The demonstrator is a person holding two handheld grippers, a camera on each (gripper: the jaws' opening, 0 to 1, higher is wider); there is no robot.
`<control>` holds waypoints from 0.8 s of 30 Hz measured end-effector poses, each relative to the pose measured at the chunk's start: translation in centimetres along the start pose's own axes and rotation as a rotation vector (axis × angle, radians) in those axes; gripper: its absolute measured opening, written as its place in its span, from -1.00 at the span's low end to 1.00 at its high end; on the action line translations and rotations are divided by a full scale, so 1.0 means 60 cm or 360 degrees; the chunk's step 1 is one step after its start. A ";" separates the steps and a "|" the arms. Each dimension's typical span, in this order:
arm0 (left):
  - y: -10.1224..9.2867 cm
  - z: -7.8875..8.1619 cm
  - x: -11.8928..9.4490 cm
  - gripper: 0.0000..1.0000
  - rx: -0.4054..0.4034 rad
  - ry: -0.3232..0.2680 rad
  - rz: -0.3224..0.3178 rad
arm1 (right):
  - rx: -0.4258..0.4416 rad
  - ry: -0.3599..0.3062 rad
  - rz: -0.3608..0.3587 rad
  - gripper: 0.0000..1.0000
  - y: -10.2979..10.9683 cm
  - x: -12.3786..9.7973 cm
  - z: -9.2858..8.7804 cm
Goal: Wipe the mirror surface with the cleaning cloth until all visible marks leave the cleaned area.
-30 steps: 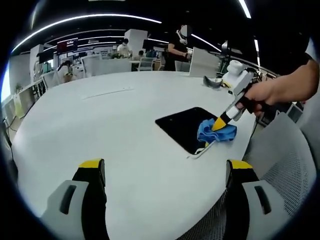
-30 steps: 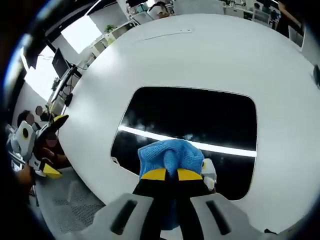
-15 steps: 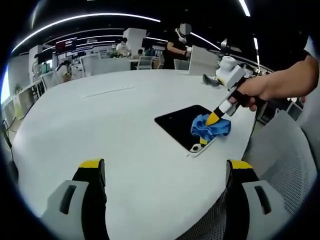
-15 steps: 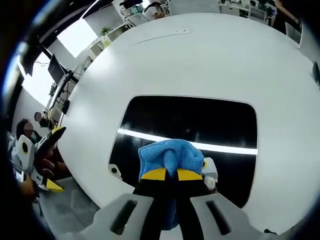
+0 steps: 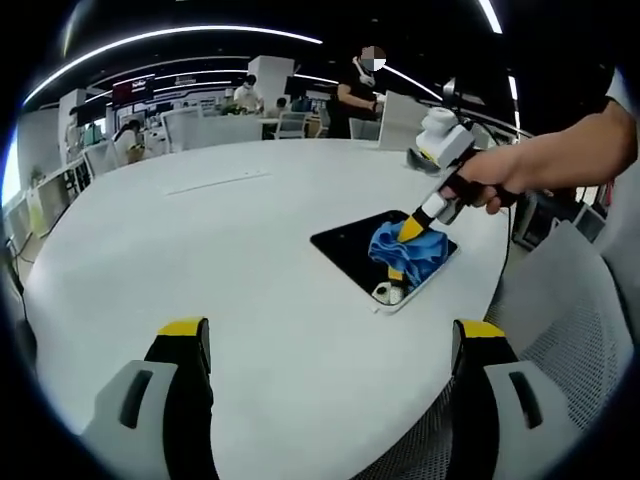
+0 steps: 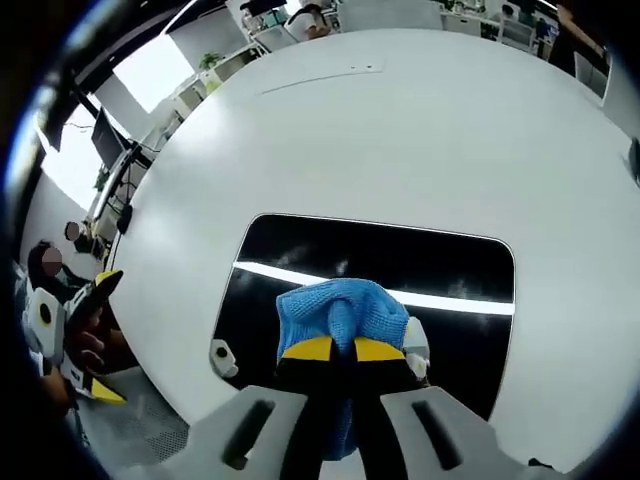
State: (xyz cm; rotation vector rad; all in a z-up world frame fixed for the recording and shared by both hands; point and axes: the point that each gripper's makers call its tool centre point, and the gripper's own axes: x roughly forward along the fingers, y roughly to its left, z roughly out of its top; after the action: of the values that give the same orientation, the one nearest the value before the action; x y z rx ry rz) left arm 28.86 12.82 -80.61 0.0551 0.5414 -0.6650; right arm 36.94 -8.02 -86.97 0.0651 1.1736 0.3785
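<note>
right gripper view: the right gripper has its jaws clenched on the blue cloth, pressed onto the dark mirror.
the mirror lies flat on the round white table, close to its near edge, and a bright strip of light reflects across the glass. from the left gripper view the cloth sits on the mirror under a person's hand, while the left gripper hangs over bare table with its jaws spread wide, holding nothing.

Mirror flat on the table right of frame centre near its edge, cloth on the mirror's right part, right gripper above it
</note>
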 end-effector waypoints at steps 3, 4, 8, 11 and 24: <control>0.001 -0.001 0.000 0.98 -0.0002 0.0004 -0.0001 | 0.0004 -0.0004 -0.0008 -1.00 -0.002 0.004 0.011; 0.000 -0.001 0.000 0.98 -0.0001 0.0006 0.0000 | 0.0006 -0.0001 -0.0010 -1.00 -0.003 0.006 0.015; 0.001 -0.003 0.001 0.98 -0.0002 0.0013 0.0001 | 0.0016 -0.0004 -0.0014 -1.00 -0.006 0.012 0.028; 0.002 -0.003 0.001 0.98 -0.0002 0.0015 0.0003 | 0.0000 -0.0011 -0.0023 -1.00 -0.007 0.016 0.040; -0.001 -0.006 0.002 0.98 -0.0006 0.0033 -0.0005 | -0.0041 -0.0016 -0.0062 -1.00 -0.014 0.033 0.081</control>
State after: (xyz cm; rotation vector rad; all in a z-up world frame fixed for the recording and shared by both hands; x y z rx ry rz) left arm 28.77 12.79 -80.98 0.0578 0.5626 -0.6671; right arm 42.24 -7.45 -87.00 0.0215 1.1582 0.3588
